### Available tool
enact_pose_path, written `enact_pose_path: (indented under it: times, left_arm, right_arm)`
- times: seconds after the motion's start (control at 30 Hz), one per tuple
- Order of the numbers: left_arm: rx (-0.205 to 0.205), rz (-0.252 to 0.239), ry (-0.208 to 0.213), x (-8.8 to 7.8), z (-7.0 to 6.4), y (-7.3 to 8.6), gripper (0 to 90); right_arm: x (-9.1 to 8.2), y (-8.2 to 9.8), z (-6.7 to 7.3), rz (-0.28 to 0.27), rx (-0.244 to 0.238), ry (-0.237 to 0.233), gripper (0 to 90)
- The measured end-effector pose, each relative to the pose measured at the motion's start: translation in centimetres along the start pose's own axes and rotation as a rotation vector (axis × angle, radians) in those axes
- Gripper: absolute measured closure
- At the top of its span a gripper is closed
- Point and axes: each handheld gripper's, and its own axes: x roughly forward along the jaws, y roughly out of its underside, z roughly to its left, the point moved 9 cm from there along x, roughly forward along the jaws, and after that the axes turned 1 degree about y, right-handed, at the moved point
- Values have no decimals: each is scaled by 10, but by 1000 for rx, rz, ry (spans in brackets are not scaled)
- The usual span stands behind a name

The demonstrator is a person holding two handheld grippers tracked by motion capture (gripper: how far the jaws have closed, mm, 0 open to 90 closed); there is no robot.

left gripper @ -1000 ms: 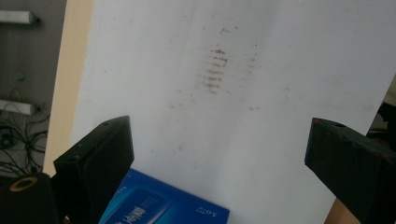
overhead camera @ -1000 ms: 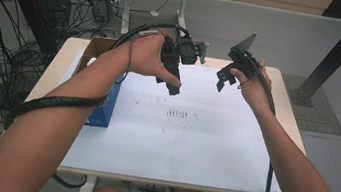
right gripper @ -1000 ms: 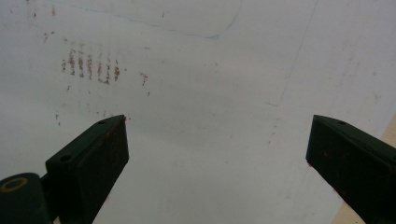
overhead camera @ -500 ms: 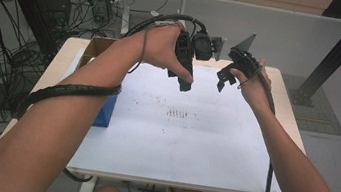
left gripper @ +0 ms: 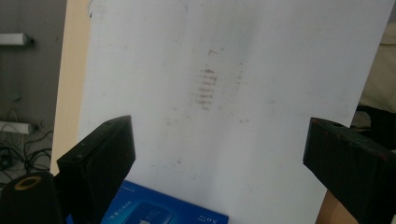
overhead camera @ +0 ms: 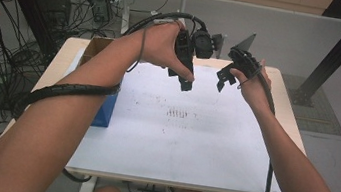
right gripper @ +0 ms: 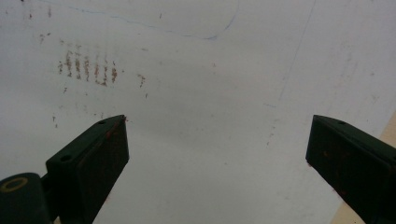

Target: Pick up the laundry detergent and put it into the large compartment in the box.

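left gripper has swung inward over the last second: it was hanging over the upper-left part of the white sheet, now it sits near the middle of the far edge, just beside the right gripper. right one hasn't really moved. the two are near each other but apart, both held in the air above the sheet.

jaws: left stands wide open with nothing between them, same for the right. both gripper views look straight down past the jaws at bare sheet with the smudge marks on it.

read: nothing picked up yet, looks like a reposition or idle hover before any grab, not a carry.

nearest things to grab: blue box at the left edge of the sheet, partly under the left forearm; in the left gripper view it's at the bottom edge, near the left jaw, not touched. cardboard box at the table's far-left corner, well apart from both tools.

pose: left forearm reaches diagonally across the table from the lower left, hand wrapped over the tool, jaws pointing down and back toward the person. right arm comes up the right side, wrist bent, jaws tipped down at the sheet. cable wraps the left forearm.
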Motion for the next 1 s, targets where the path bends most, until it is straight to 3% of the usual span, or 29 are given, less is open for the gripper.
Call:
enact_pose_path:
  times: [1.0]
  left_arm:
    - [4, -4, 9, 2, -2, 0, 97]
  right_arm:
    - [-3, 1, 2, -6, -9, 2, 57]
